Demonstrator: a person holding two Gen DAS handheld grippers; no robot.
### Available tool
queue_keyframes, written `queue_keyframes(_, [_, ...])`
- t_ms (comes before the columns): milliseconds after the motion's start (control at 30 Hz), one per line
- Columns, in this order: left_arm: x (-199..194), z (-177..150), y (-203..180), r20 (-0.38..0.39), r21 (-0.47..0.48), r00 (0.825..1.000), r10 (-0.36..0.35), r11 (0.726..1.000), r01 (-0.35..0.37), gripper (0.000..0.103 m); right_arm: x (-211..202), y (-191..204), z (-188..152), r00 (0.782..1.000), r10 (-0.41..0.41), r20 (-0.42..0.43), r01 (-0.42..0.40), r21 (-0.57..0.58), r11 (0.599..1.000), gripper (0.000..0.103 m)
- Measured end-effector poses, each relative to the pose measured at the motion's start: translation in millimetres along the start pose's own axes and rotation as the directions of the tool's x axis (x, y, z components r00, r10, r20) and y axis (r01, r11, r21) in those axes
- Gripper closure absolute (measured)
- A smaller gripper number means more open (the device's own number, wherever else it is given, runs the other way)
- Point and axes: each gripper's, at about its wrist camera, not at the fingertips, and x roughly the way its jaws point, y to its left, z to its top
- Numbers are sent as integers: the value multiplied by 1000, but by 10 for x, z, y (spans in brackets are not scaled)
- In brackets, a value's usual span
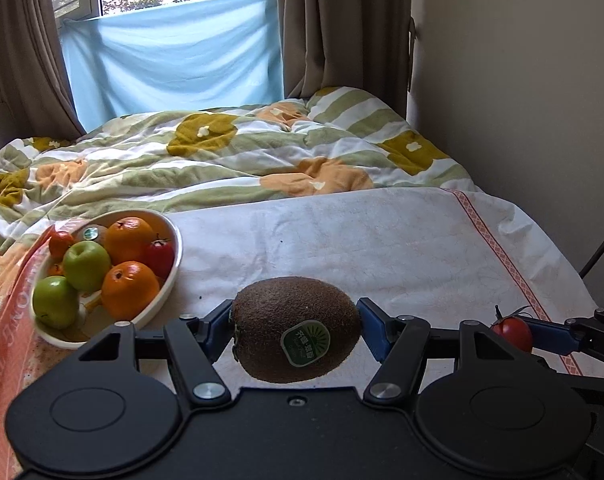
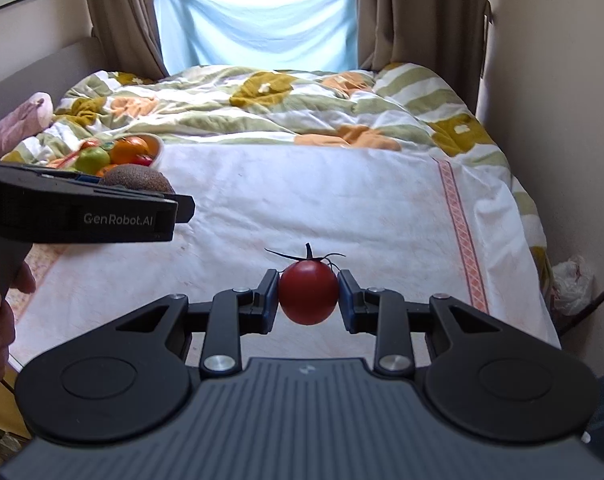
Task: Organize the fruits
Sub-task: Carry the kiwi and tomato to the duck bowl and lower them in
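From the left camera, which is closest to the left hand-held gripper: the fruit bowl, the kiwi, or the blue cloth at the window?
1. Kiwi, clamped in the left hand-held gripper.
2. Fruit bowl, just beyond, on the left.
3. Blue cloth, far back at the window.

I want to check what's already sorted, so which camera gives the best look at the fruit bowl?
The left wrist view. There the bowl sits close at the left, showing its white rim and the oranges, green apples and red fruit inside. In the right wrist view the bowl is small and far off, partly hidden behind the left gripper and its kiwi.
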Motion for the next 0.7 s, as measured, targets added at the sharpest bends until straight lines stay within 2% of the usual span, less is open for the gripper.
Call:
queue_keyframes(300, [-212,149,598,24,-66,997,75,995,-73,34,50,496,368,996,89,19,-88,-24,996,57])
queue_keyframes(500, [-223,227,1130,25,-107,992,124,987,-121,34,217,876,630,992,124,19,-124,-38,992,57])
queue_keyframes(700, [-165,310,1642,8,-136,989,145,980,-143,34,421,1262,890,988,155,14,-155,-31,987,57])
